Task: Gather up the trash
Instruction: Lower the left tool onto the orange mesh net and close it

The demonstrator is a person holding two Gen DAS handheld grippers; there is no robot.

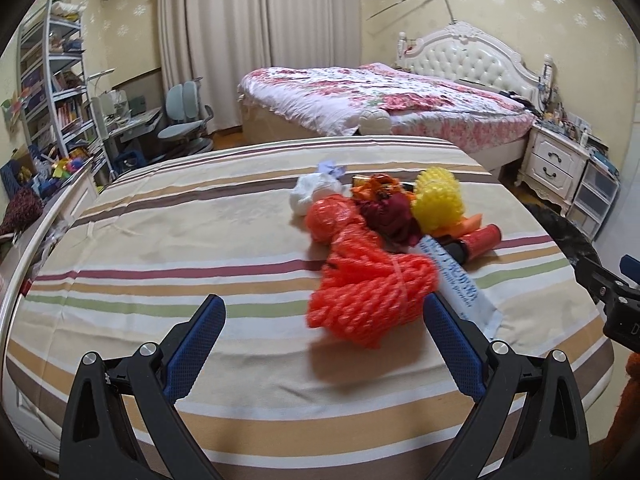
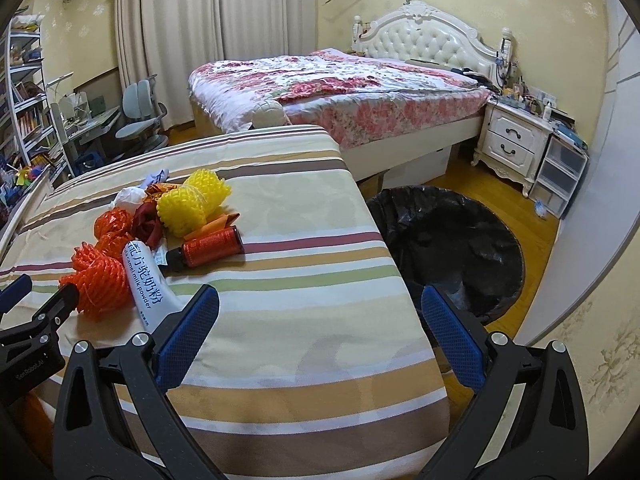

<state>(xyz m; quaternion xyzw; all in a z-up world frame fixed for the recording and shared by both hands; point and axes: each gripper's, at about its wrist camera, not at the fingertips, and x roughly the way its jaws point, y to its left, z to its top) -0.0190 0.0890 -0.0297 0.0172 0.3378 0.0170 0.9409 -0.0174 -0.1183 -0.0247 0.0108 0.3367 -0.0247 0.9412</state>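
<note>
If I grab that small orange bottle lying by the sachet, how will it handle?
The orange bottle lies on its side on the striped cover, so a nudge would probably roll it. It looks rigid and light. Its smooth round body may slip between the pads.

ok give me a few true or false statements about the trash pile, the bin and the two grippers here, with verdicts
1. The left gripper is shut on the orange foam net. False: its fingers are spread wide and hold nothing; the net lies on the striped cover.
2. The bin with the black bag stands on the floor beside the striped surface. True.
3. The yellow foam net is already in the bin. False: it lies in the pile on the cover.
4. The right gripper is open and empty. True.
5. The white camel milk powder packet lies next to the orange foam net. True.
</note>
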